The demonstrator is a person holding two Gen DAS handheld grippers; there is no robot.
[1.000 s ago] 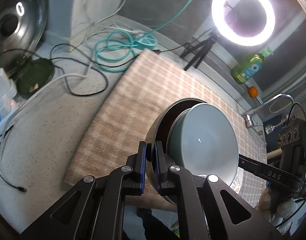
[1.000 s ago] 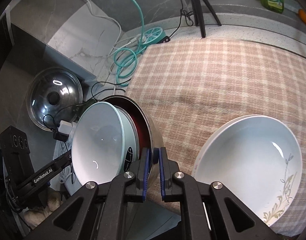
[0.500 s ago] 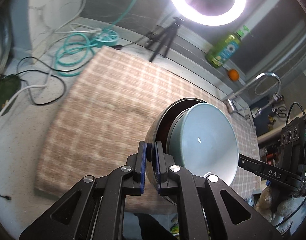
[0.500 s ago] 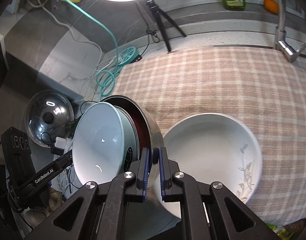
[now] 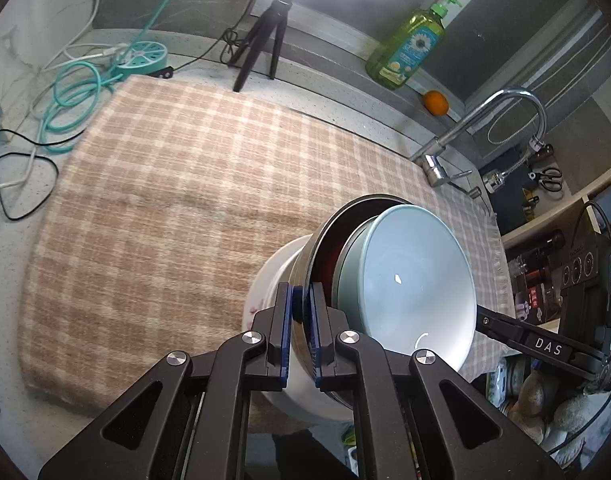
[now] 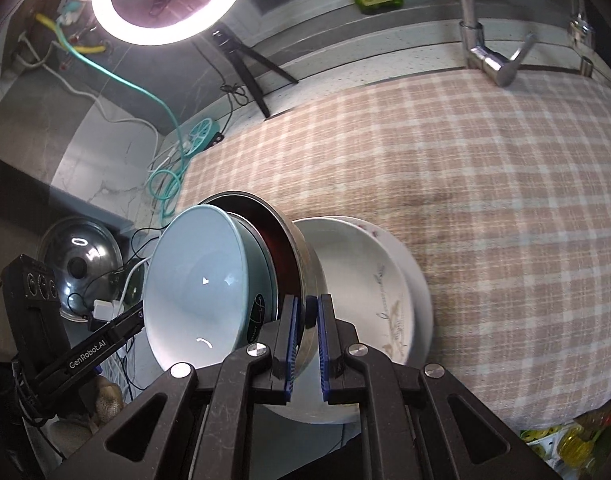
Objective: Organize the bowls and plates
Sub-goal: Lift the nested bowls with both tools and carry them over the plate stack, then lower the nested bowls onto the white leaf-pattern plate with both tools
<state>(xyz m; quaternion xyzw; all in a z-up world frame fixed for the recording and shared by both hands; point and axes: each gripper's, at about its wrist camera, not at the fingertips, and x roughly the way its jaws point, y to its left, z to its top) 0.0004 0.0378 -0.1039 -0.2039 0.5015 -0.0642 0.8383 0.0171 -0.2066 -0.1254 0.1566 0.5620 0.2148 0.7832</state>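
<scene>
A steel bowl (image 5: pixel 311 256) with a pale blue bowl (image 5: pixel 409 280) nested inside hangs tilted in the air, held by its rim from two sides. My left gripper (image 5: pixel 301 312) is shut on the steel rim. My right gripper (image 6: pixel 305 316) is shut on the opposite rim of the same steel bowl (image 6: pixel 305 268), with the pale blue bowl (image 6: pixel 201 280) beyond it. Just under the stack, a white dish (image 6: pixel 365 272) with a plant pattern rests on the checked cloth (image 6: pixel 485 200); it appears to sit on another white dish. The steel bowl hides part of the white dish (image 5: pixel 273 280).
A lit ring light (image 6: pixel 165 0) on a black tripod (image 5: pixel 265 48) stands behind the cloth (image 5: pixel 165 200). A green soap bottle (image 5: pixel 409 48), an orange (image 5: pixel 435 103) and a faucet (image 5: pixel 485 128) line the back right. Teal cable (image 5: pixel 77 92) and a pot lid (image 6: pixel 81 264) lie left.
Both grippers have carried the nested bowls to the right across the cloth. The stack now hangs over the white dish's edge; a second ago the dish lay well to its right.
</scene>
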